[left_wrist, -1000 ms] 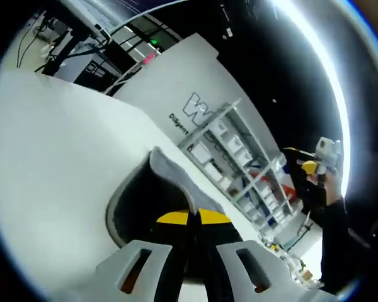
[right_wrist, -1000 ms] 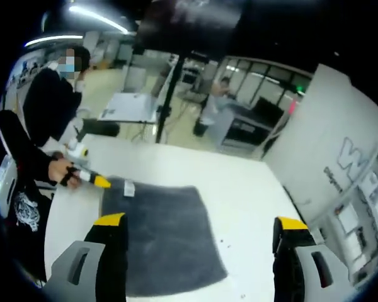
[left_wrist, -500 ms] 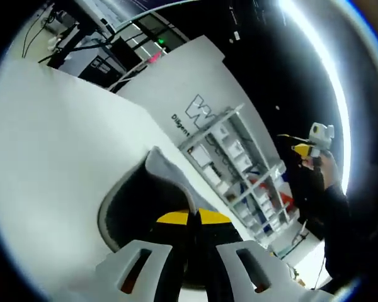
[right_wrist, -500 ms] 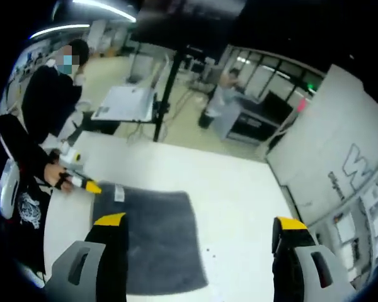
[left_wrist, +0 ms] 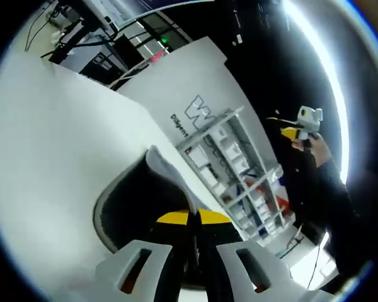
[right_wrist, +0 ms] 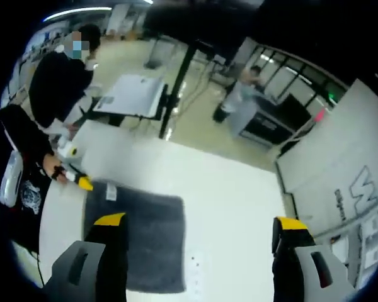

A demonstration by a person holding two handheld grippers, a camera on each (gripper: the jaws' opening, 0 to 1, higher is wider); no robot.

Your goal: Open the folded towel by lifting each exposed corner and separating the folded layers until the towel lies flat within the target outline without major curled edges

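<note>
Closest in the left gripper view, the left gripper (left_wrist: 193,217) has its two yellow-tipped jaws pressed together, clamped on an edge of the grey towel (left_wrist: 135,201). From that pinch the cloth bulges up off the desk (left_wrist: 57,145) in a rounded hump, one pale-edged corner standing up just past the jaws. Beyond the hump the white desk top runs bare to its far edge. Past that edge stand a white panel with dark lettering (left_wrist: 192,94) and a set of shelves (left_wrist: 236,167). At the right of this view a hand holds the right gripper (left_wrist: 299,129) high, well apart from the cloth.

Seen from the right gripper view, the right gripper (right_wrist: 198,229) has its jaws wide apart with nothing between them, well above the desk (right_wrist: 227,195). Below it the towel (right_wrist: 138,236) lies spread as a dark rectangle near the desk's left edge, a small white tag by its far left corner. The left gripper (right_wrist: 82,182), held in a hand, meets that corner. Farther off, a person in dark clothes (right_wrist: 57,82) stands beside the desk, with another person by a bench across the room.
</note>
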